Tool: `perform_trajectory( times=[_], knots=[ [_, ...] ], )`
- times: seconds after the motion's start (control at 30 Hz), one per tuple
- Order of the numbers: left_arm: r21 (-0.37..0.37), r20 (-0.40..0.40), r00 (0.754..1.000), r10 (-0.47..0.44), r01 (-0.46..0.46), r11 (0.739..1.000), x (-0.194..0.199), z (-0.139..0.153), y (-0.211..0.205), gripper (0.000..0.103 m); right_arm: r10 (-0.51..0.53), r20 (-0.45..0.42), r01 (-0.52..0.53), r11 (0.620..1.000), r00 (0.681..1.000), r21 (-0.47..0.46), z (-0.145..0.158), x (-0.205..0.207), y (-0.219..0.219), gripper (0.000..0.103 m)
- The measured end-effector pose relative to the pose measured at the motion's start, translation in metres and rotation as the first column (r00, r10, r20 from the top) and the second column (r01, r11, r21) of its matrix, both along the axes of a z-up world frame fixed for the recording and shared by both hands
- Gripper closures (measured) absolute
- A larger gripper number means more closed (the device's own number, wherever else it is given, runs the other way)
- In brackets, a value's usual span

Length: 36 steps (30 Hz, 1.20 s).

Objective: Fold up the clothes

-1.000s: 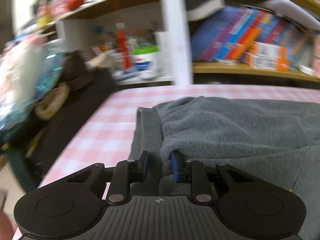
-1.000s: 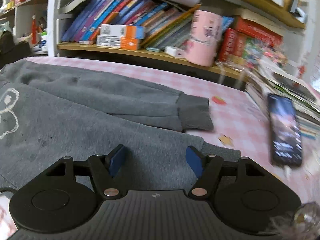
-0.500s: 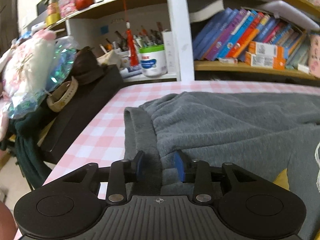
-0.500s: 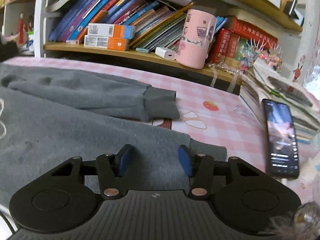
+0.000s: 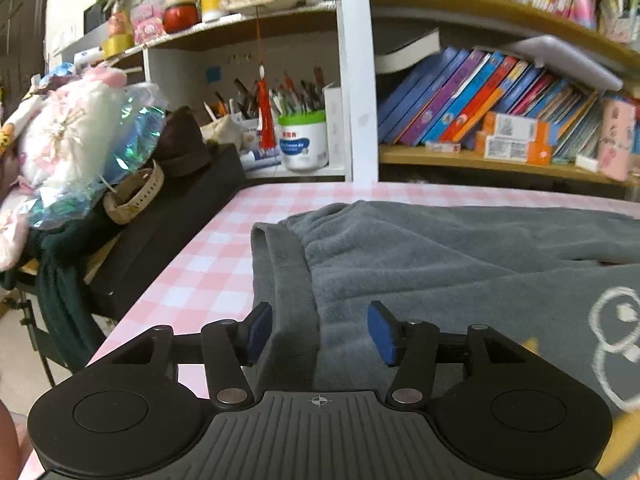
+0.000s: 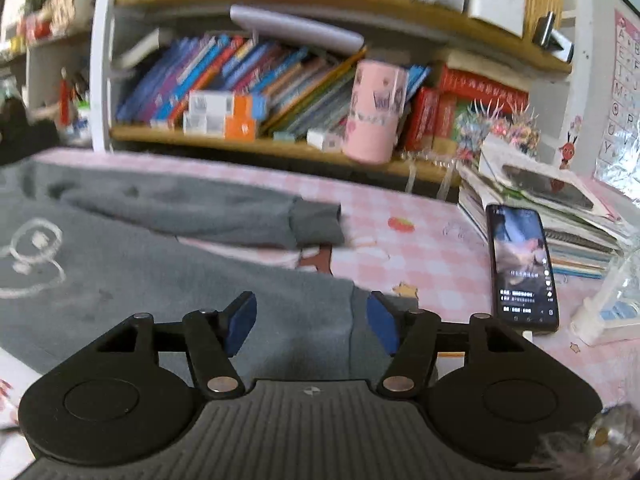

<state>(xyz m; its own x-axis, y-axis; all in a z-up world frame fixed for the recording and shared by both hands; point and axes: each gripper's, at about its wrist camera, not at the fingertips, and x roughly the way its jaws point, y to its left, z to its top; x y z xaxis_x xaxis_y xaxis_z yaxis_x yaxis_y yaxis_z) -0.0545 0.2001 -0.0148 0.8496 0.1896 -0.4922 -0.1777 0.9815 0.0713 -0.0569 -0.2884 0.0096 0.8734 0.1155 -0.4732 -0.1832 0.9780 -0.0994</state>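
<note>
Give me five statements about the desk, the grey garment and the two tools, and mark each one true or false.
1. The grey garment lies on a pink checked tablecloth. True.
2. The left tool is clamped shut on the waistband. False: its jaws are opening, and the pads stand clear of the fabric between them.
3. A phone with a lit screen lies on the table. True.
4. The right tool is over bare tablecloth. False: it is above the near leg of the garment, jaws opening, nothing gripped.
5. The far leg's cuff hangs off the table edge. False: it lies flat on the tablecloth.
</note>
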Motion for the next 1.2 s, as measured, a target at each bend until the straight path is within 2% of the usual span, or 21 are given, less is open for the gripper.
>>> perform_trajectory(
  times=[0.07, 0.1, 0.13, 0.2, 0.37, 0.4, 0.5, 0.57, 0.63, 0.7, 0.87, 1.0, 1.07, 1.13, 1.2],
  knots=[
    [0.01, -0.009, 1.0, -0.007, 0.007, 1.0, -0.011, -0.001, -0.004, 0.049, 0.021, 0.002, -0.021, 1.0, 1.0, 0.008, 0.001, -0.003, 0.002, 0.044],
    [0.015, -0.015, 1.0, -0.005, 0.005, 1.0, -0.015, -0.001, -0.004, 0.046, 0.021, -0.005, -0.021, 1.0, 1.0, 0.004, -0.001, -0.003, 0.003, 0.044],
    [0.021, -0.022, 1.0, -0.002, 0.002, 1.0, -0.019, -0.001, -0.005, 0.038, 0.02, -0.012, -0.02, 1.0, 1.0, -0.001, -0.004, -0.002, 0.004, 0.044],
    [0.029, -0.028, 1.0, 0.012, -0.012, 1.0, -0.024, -0.002, -0.005, 0.033, 0.019, -0.026, -0.019, 1.0, 0.999, -0.01, -0.009, -0.001, 0.005, 0.044],
    [-0.011, -0.063, 0.997, 0.045, -0.045, 0.999, -0.022, -0.005, 0.003, 0.033, -0.004, -0.054, 0.002, 0.999, 0.999, -0.044, -0.021, 0.0, 0.001, 0.044],
    [-0.02, -0.071, 0.996, 0.058, -0.059, 0.998, -0.02, -0.007, 0.005, 0.034, -0.009, -0.059, 0.006, 0.999, 0.998, -0.049, -0.023, 0.0, 0.0, 0.044],
    [-0.032, -0.099, 0.991, 0.092, -0.096, 0.995, -0.016, -0.012, 0.011, 0.057, -0.021, -0.082, 0.016, 0.998, 0.996, -0.061, -0.028, -0.002, -0.004, 0.044],
    [-0.04, -0.103, 0.992, 0.078, -0.082, 0.996, -0.017, -0.013, 0.013, 0.062, -0.019, -0.094, 0.013, 0.998, 0.995, -0.064, -0.032, -0.004, -0.004, 0.044],
    [-0.043, -0.111, 0.993, 0.04, -0.045, 0.998, -0.018, -0.012, 0.018, 0.072, -0.005, -0.101, 0.0, 0.999, 0.995, -0.054, -0.033, -0.007, -0.002, 0.044],
    [-0.033, -0.127, 0.992, 0.024, -0.028, 0.999, -0.017, -0.01, 0.025, 0.073, 0.021, -0.109, -0.026, 0.999, 0.994, -0.041, -0.032, -0.01, 0.001, 0.043],
    [-0.013, -0.131, 0.987, 0.094, -0.097, 0.995, -0.014, -0.01, 0.04, 0.072, 0.132, -0.121, -0.135, 0.991, 0.984, -0.02, -0.031, -0.026, 0.019, 0.04],
    [0.037, -0.113, 0.987, 0.117, -0.113, 0.993, -0.017, -0.012, 0.035, 0.064, 0.142, -0.105, -0.145, 0.989, 0.984, -0.024, -0.027, -0.032, 0.024, 0.04],
    [0.042, -0.089, 0.989, 0.115, -0.112, 0.993, -0.022, -0.01, 0.032, 0.049, 0.133, -0.084, -0.136, 0.991, 0.987, -0.02, -0.022, -0.033, 0.023, 0.039],
    [0.029, -0.035, 0.995, 0.094, -0.093, 0.995, -0.031, -0.004, 0.026, 0.029, 0.127, -0.064, -0.128, 0.992, 0.99, -0.014, -0.017, -0.033, 0.023, 0.039],
    [0.018, 0.031, 0.998, 0.058, -0.059, 0.998, -0.042, 0.003, 0.017, 0.02, 0.125, -0.061, -0.126, 0.992, 0.99, -0.017, -0.017, -0.03, 0.023, 0.039]
  ],
)
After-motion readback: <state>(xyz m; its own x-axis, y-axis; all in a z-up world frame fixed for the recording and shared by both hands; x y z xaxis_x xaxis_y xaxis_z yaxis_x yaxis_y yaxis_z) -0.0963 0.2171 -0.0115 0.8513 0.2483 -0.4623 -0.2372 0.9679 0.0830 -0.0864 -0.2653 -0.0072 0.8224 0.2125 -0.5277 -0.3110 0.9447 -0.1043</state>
